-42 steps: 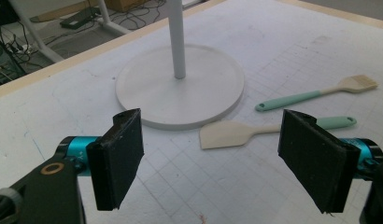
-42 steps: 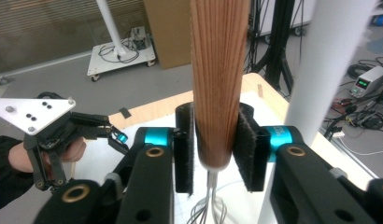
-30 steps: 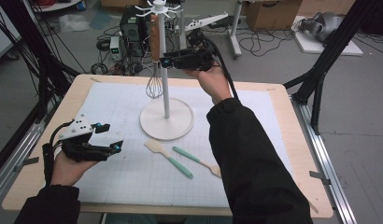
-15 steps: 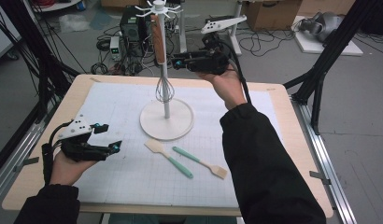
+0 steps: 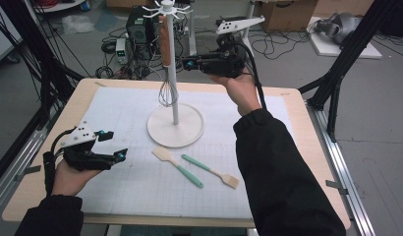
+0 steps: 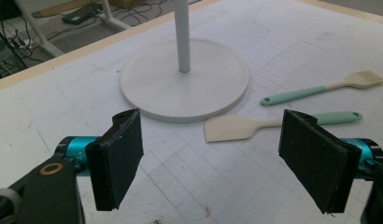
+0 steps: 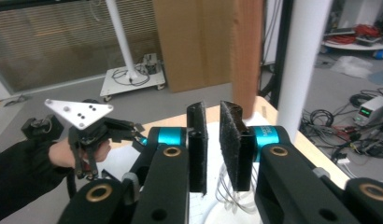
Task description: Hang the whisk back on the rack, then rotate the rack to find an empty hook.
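Observation:
A whisk with a wooden handle (image 5: 163,42) hangs from the white stand (image 5: 176,129), its wire head low beside the pole. My right gripper (image 5: 186,63) is held level just right of the pole, apart from the whisk. Its jaws have just been closing with nothing between them, and in the right gripper view its pads (image 7: 213,140) are almost together in front of the whisk handle (image 7: 248,51). My left gripper (image 5: 115,144) rests open at the table's left, empty (image 6: 222,154). A cream spatula (image 5: 177,166) and a green-handled brush (image 5: 209,171) lie in front of the stand.
The white grid mat (image 5: 116,113) covers most of the wooden table (image 5: 293,113). Cables, boxes and equipment lie on the floor beyond the far edge. Black frame poles (image 5: 347,54) stand at the right. The spatula (image 6: 241,127) and brush (image 6: 320,88) lie just ahead of my left jaws.
My right gripper has drawn back to the right, away from the whisk handle, and its jaws have narrowed. The whisk still hangs on the stand. The left hand has stayed put.

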